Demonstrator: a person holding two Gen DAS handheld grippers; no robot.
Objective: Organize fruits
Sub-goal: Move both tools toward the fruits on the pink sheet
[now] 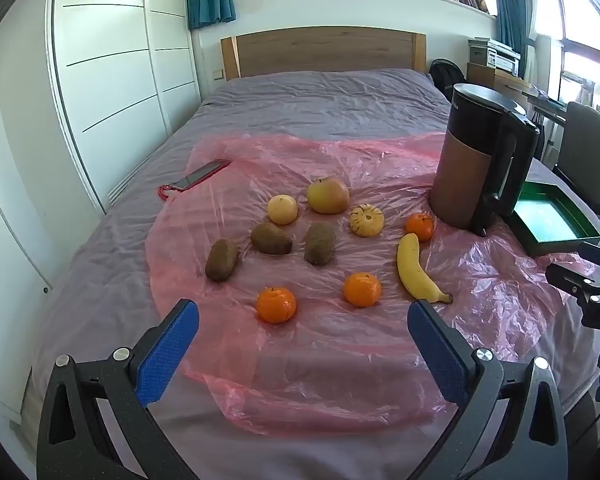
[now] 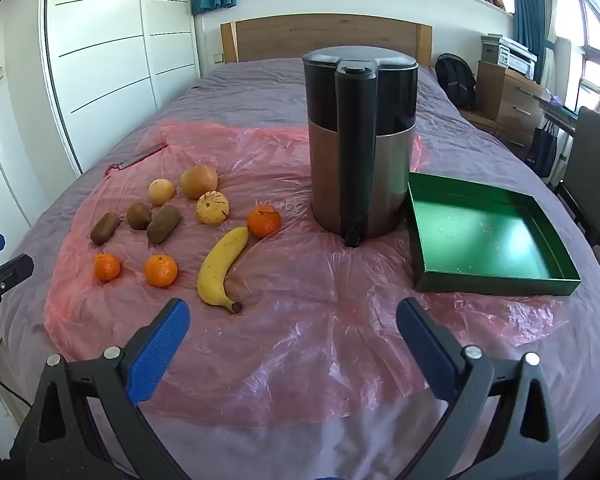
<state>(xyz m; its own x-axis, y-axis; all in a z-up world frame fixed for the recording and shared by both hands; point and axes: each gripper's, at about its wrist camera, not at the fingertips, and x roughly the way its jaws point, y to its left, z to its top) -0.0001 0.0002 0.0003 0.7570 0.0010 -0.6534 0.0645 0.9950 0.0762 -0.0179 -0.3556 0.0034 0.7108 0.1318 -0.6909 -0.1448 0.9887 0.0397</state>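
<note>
Fruit lies on a pink plastic sheet (image 1: 332,352) on the bed: three tangerines (image 1: 276,304), three kiwis (image 1: 319,243), a banana (image 1: 416,271), an apple (image 1: 328,195), a pale round fruit (image 1: 283,209) and a striped pale fruit (image 1: 366,220). The same fruit shows in the right wrist view, with the banana (image 2: 222,264) nearest. An empty green tray (image 2: 496,280) sits at the right. My left gripper (image 1: 303,320) is open and empty, just short of the near tangerines. My right gripper (image 2: 293,322) is open and empty, right of the banana's stem.
A tall dark kettle (image 2: 360,148) stands between the fruit and the tray. A red phone (image 1: 202,175) lies at the sheet's far left. A wardrobe (image 1: 108,80) is left of the bed; a chair (image 2: 596,160) and desk are to its right.
</note>
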